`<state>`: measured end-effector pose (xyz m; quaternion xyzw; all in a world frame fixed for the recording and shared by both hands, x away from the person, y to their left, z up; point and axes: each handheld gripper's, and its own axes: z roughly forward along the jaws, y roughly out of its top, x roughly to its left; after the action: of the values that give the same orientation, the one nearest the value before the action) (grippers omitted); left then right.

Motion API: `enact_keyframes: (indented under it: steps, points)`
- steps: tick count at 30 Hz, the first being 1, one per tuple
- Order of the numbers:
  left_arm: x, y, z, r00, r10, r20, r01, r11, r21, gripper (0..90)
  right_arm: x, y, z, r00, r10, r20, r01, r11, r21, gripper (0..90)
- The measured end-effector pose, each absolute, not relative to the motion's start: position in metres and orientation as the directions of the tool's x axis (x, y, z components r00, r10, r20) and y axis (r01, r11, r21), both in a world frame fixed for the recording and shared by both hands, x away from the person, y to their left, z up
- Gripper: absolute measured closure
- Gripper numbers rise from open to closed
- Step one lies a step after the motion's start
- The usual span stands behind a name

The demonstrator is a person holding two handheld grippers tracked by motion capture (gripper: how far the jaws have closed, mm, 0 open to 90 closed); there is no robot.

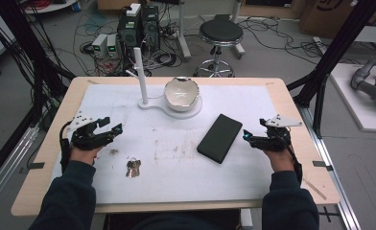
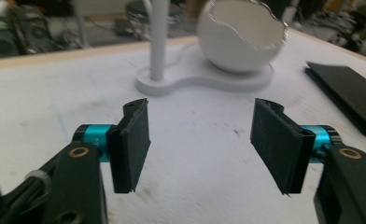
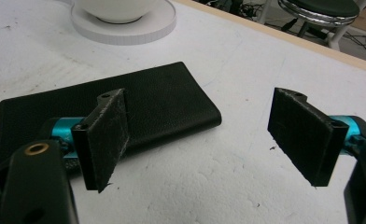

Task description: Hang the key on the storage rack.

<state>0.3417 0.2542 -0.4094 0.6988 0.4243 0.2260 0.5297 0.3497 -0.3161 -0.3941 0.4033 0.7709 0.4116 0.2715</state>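
Right gripper (image 1: 247,135), jaws spread wide and empty, hovers just beside the black wallet (image 1: 219,137) lying flat on the counter (image 1: 272,177); it looks light, slim and leathery-grippy, best pinched across its near short edge.

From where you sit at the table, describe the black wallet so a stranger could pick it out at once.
Start at the white foam mat covering the wooden table, then find the white eggshell-shaped bowl on its round stand near the far edge. Right of and nearer than that lies the flat black leather wallet, angled, just left of the right hand-held gripper. It is the mat's one dark rectangle, unlike the small metal key bunch.
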Motion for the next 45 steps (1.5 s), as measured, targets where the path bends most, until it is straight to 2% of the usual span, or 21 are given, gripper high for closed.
enact_keyframes:
  steps: [3,4,5,7,10,13,16,19,25,30,36,45]
  points:
    - [0.339,0.244,-0.419,0.643,0.750,-0.153,0.419,-0.178,0.891,34.5,0.351,-0.317,-0.395,-0.526,0.846,-0.084,0.401,0.335,0.853,21.0]
    - [0.339,0.244,-0.419,0.643,0.750,-0.153,0.419,-0.178,0.891,31.7,0.351,-0.317,-0.395,-0.526,0.846,-0.084,0.401,0.335,0.853,21.0]
    - [0.339,0.238,-0.425,0.665,0.728,-0.168,0.467,-0.229,0.854,31.5,0.352,-0.318,-0.396,-0.529,0.845,-0.080,0.404,0.334,0.851,21.0]
    - [0.337,0.234,-0.427,0.680,0.709,-0.186,0.495,-0.257,0.830,31.8,0.351,-0.318,-0.397,-0.528,0.845,-0.077,0.405,0.331,0.852,21.0]
    - [0.334,0.230,-0.427,0.699,0.684,-0.209,0.518,-0.282,0.808,43.3,0.350,-0.318,-0.396,-0.528,0.846,-0.075,0.406,0.329,0.853,21.0]
    - [0.328,0.226,-0.433,0.697,0.672,-0.251,0.589,-0.336,0.735,54.6,0.349,-0.316,-0.395,-0.530,0.844,-0.078,0.402,0.331,0.854,21.0]
    - [0.327,0.226,-0.440,0.680,0.677,-0.281,0.634,-0.351,0.689,59.4,0.348,-0.315,-0.395,-0.533,0.842,-0.084,0.396,0.336,0.855,21.0]
    - [0.326,0.226,-0.442,0.675,0.674,-0.302,0.643,-0.335,0.689,62.9,0.348,-0.316,-0.395,-0.532,0.843,-0.079,0.398,0.330,0.856,21.0]
    - [0.327,0.224,-0.443,0.697,0.614,-0.371,0.651,-0.322,0.688,80.8,0.351,-0.315,-0.398,-0.538,0.839,-0.077,0.406,0.338,0.849,21.0]
    - [0.327,0.225,-0.442,0.699,0.612,-0.370,0.646,-0.318,0.694,87.1,0.351,-0.316,-0.397,-0.531,0.844,-0.076,0.407,0.332,0.851,21.0]
    - [0.327,0.223,-0.438,0.700,0.632,-0.332,0.626,-0.319,0.712,87.6,0.351,-0.315,-0.398,-0.533,0.842,-0.081,0.406,0.339,0.849,21.0]
    - [0.328,0.227,-0.429,0.688,0.676,-0.264,0.553,-0.252,0.794,87.7,0.351,-0.317,-0.399,-0.534,0.842,-0.079,0.409,0.339,0.848,21.0]
